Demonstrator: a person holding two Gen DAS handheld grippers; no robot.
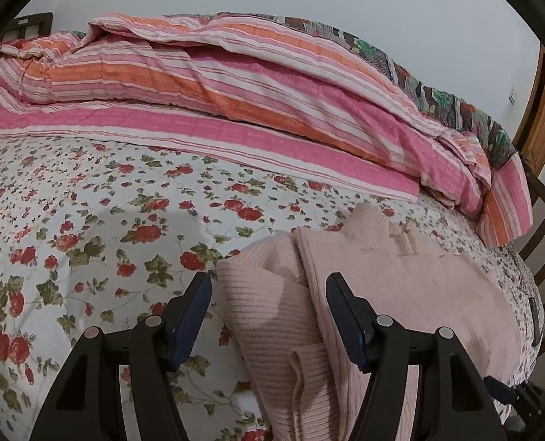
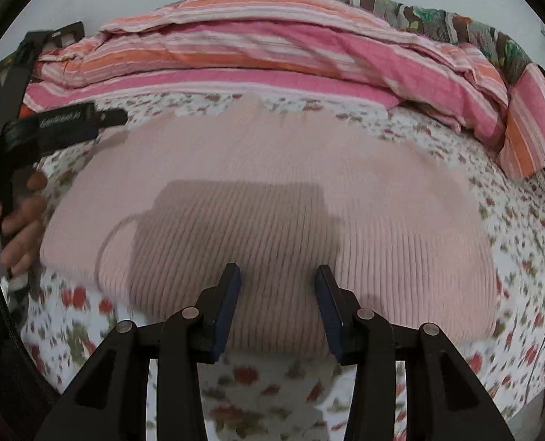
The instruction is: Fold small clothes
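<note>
Pink ribbed knit, soft and matte: small sweater [image 2: 272, 191] lying spread on the bed [image 1: 88, 220], over a white sheet [image 2: 522, 242] printed with red roses and olive leaves. Fine vertical ribs across the body, hem edge nearest in the right wrist view, narrow collar [image 1: 368, 228] toward the far side. Left part of the garment doubled over itself in loose, thick folds, one sleeve cuff [image 1: 309, 371] curling near the bottom of the left wrist view.

Behind it, heaped along the far edge of the bed: puffy quilt [image 1: 235, 84] in pink, orange and white stripes, seersucker-like crinkle, long soft rolls. Darker patchwork blanket [image 1: 437, 99] peeking out at the right end, greens and browns. Dark wooden bed frame [image 1: 544, 228] slatted at the right.

No containers anywhere in view.

Left gripper [image 1: 268, 286]: black arms, blue ridged pads, jaws spread, hovering over the folded left edge of the sweater, fabric beneath the gap, pads not pressing on it. Seen again from the right wrist camera at the upper left, carried by a hand [image 2: 22, 220].

Right gripper [image 2: 278, 275]: jaws parted with a clear gap, poised above the hem, nothing pinched. Right view blurred.
</note>
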